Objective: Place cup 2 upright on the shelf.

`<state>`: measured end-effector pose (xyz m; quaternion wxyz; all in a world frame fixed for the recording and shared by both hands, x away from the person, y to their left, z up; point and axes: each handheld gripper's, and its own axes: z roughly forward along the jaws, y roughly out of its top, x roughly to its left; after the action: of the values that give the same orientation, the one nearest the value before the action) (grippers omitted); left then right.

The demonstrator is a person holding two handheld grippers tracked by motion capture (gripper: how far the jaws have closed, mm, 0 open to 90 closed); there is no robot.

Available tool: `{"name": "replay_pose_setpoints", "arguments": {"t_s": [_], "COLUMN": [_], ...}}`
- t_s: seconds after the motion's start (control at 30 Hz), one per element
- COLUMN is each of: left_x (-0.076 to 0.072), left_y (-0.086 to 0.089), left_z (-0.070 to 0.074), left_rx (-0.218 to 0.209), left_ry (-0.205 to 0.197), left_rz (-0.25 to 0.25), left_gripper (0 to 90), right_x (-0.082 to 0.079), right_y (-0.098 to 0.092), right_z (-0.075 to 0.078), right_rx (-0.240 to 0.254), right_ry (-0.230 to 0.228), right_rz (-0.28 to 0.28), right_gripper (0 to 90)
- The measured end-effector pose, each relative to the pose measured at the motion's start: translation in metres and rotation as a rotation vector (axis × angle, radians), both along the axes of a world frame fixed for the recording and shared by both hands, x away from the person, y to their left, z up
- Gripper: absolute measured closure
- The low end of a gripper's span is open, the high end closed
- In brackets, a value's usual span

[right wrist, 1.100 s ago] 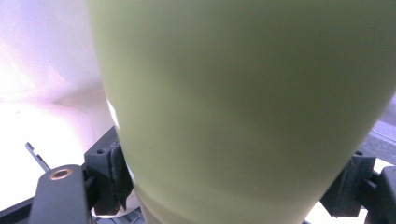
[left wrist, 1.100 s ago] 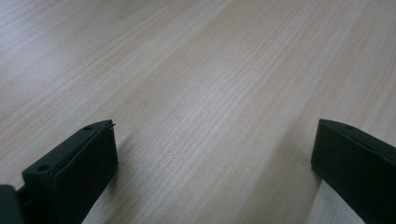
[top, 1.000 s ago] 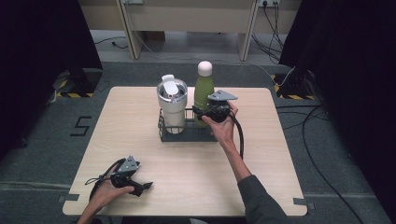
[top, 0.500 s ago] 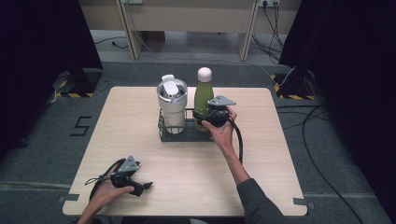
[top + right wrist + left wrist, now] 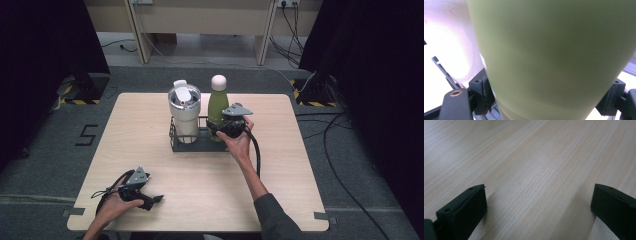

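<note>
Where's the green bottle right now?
High view: the green bottle stands upright in the black wire rack at table centre, right of the steel tumbler, with the right gripper clamped on it.

Probably a recording lab: black curtains, taped floor markers, trailing cables.

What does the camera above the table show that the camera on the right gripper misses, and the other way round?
High view alone: the whole table, the green bottle's pale cap, the lidded steel tumbler beside it in the black wire rack, and the left gripper resting near the front edge.

Right gripper view alone: a close look at the two black jaws pressed against opposite sides of the bottle's body.

Both: the green bottle standing in the rack, held by the right gripper, with the tumbler as a pale blur beside it in the close view.
</note>
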<state>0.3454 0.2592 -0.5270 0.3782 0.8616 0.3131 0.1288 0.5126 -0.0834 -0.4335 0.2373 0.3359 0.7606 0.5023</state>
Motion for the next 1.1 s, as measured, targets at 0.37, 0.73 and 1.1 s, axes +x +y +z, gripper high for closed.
{"name": "replay_pose_setpoints", "arguments": {"t_s": [0.37,0.73,1.1], "left_x": [0.0,0.0,0.0], "left_y": [0.0,0.0,0.0], "left_z": [0.0,0.0,0.0], "left_rx": [0.0,0.003,0.003], "left_ry": [0.0,0.0,0.0], "left_rz": [0.0,-0.001,-0.001], "left_gripper": [0.0,0.0,0.0], "right_x": [0.0,-0.016,-0.029], "right_y": [-0.006,-0.019,-0.029], "right_z": [0.0,0.01,0.016], "right_rx": [0.03,0.034,0.047], "right_ry": [0.029,-0.016,-0.029], "right_rz": [0.024,0.013,0.02], "right_gripper": [17.3,15.4,15.5]}}
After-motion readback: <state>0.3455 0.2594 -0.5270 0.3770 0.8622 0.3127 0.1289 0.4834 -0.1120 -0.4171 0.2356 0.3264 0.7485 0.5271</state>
